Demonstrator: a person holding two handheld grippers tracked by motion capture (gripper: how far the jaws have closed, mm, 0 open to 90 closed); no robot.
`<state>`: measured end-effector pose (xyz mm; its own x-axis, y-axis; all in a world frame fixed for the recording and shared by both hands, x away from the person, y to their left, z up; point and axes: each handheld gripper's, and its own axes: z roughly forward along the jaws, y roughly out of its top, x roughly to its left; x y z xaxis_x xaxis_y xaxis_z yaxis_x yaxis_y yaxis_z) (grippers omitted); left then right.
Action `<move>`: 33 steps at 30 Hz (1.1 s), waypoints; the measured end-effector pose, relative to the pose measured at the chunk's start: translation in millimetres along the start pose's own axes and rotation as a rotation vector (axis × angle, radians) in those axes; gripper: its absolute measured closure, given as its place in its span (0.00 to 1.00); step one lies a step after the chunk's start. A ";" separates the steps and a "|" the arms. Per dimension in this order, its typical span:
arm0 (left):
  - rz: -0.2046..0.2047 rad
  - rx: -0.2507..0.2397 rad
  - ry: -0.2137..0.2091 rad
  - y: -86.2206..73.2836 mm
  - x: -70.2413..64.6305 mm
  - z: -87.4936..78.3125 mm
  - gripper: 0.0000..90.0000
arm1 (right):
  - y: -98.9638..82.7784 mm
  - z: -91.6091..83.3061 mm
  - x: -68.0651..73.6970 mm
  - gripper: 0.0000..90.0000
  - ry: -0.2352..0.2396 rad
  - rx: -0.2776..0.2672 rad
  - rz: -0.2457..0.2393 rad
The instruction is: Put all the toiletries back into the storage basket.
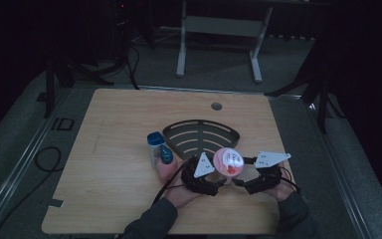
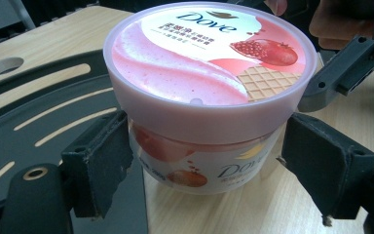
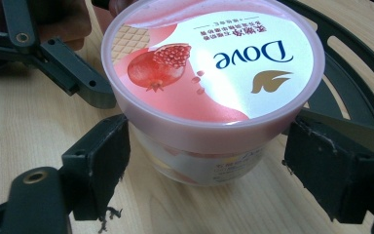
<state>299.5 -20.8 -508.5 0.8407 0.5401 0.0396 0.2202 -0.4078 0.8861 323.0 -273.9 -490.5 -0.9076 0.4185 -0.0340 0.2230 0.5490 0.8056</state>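
We see both tongs closing in on one pink-lidded Dove tub (image 1: 228,161) from opposite sides. The left tongs (image 2: 204,161) are spread wide, jaws on either side of the tub's lower wall below the lid rim; the left jaw looks to touch the tub, the right jaw sits just beside it with a sliver of gap, so we can't call it a firm grip. The right tongs (image 3: 202,163) are also wide open, jaws flanking the tub under the lid, both a little apart from the wall as far as we can tell.

The tub stands upright on the tabletop (image 1: 114,139), between the two tongs, with its far side over the edge of a black slotted rack (image 1: 201,135) that lies beyond the left tongs. In the high view the left tongs (image 1: 210,175) sit just left of the tub and the right tongs (image 1: 251,174) just right of it. A blue-capped bottle (image 1: 156,147) and a pink bottle (image 1: 166,167) stand just outside the left tongs. The high view is dim, so contact stays uncertain there.
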 end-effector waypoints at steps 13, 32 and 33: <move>-0.011 -0.013 0.026 12.4 7.6 10.2 0.20 | 4.6 -3.1 -21.6 0.19 0.015 -0.012 0.001; -0.078 -0.027 0.068 16.9 26.8 19.6 0.20 | 19.3 9.6 -49.4 0.19 0.041 -0.001 -0.009; -0.081 -0.027 0.073 17.6 27.7 20.0 0.20 | 20.4 9.9 -50.8 0.19 0.043 0.001 -0.009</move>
<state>336.5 -27.7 -501.1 0.7825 0.6227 0.0000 0.2713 -0.3410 0.9001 377.2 -276.9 -478.2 -0.9240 0.3820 -0.0152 0.2154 0.5531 0.8048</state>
